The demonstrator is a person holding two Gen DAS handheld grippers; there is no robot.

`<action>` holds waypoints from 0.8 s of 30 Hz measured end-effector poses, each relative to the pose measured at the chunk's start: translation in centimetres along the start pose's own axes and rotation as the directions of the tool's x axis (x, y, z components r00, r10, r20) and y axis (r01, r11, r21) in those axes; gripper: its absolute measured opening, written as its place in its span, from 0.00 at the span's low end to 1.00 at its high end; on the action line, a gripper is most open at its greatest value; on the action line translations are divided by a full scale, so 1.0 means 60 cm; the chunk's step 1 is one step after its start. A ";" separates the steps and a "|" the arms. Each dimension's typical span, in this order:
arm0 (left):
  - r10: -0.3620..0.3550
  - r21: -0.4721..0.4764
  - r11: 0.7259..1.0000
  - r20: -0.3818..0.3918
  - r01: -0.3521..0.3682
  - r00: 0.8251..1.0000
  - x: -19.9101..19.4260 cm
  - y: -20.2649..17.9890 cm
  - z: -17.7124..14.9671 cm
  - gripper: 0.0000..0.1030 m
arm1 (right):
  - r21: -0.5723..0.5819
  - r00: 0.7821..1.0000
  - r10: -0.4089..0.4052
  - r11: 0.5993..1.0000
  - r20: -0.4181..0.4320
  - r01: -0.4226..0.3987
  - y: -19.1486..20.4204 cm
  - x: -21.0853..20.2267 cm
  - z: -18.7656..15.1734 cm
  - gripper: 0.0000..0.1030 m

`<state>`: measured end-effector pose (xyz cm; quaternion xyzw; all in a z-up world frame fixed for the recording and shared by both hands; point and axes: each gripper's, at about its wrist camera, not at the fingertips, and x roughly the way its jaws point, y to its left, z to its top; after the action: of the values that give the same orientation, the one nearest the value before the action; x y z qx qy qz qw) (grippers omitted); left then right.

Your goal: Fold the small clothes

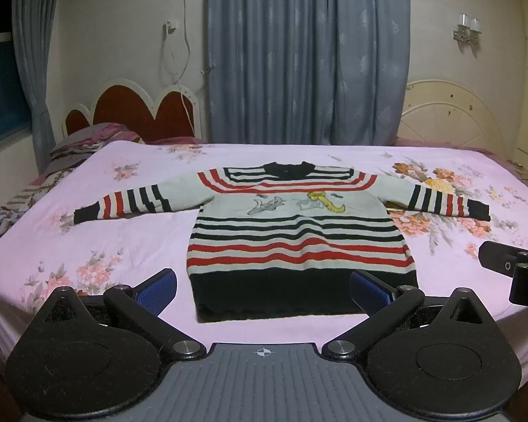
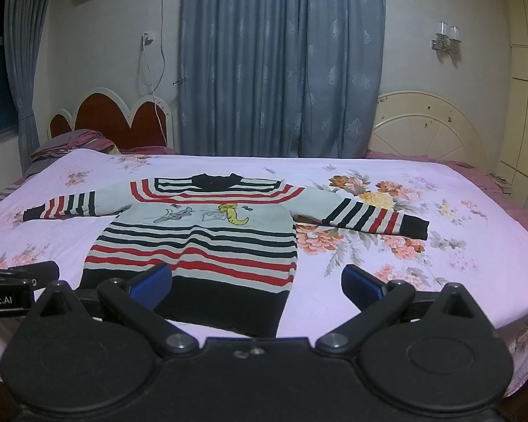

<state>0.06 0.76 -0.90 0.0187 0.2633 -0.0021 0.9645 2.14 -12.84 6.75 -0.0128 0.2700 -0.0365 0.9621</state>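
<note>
**Both grippers wide over a flat sweater**

Nearest the left wrist camera, the left gripper [image 1: 262, 290] is seen with its jaws spread wide and nothing held between them; its blue pads [image 1: 157, 290] stand to either side of the dark hem of the sweater [image 1: 299, 239], and whether they touch the fabric cannot be told. The right gripper [image 2: 257, 283] is likewise held wide and empty — its left pad [image 2: 151, 281] is seen against the lower right part of the sweater's body, its other pad over the sheet [image 2: 440, 263]. In the left wrist view, part of the right gripper is caught at the right edge of the frame.

The sweater is laid flat on the pink floral sheet, front up, hem toward the cameras and dark neckline away. It is banded in red, black and pale grey, with a small cartoon print [image 1: 295, 202] across the chest. Both sleeves are spread straight out to the sides, each ending in a dark cuff, and no fold is seen in it yet.

Behind the bed — a blue curtain [image 1: 306, 52], a red heart-shaped headboard [image 1: 137, 109], a cream headboard [image 1: 447, 119] and a wall lamp [image 1: 468, 30] are seen.
</note>
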 end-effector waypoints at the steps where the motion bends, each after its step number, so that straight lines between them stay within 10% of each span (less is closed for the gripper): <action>1: 0.000 0.000 1.000 0.000 0.000 1.000 0.000 -0.001 0.001 1.00 | 0.000 1.000 0.000 1.000 0.000 0.000 0.000 0.000 0.000 0.99; 24: 0.000 0.005 1.000 0.000 0.000 1.000 -0.001 -0.006 0.005 1.00 | 0.000 1.000 0.000 1.000 -0.002 0.000 0.002 -0.001 0.001 0.99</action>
<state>0.13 0.41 -0.60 0.0213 0.2632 -0.0028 0.9645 2.12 -12.71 6.83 -0.0130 0.2709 -0.0365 0.9618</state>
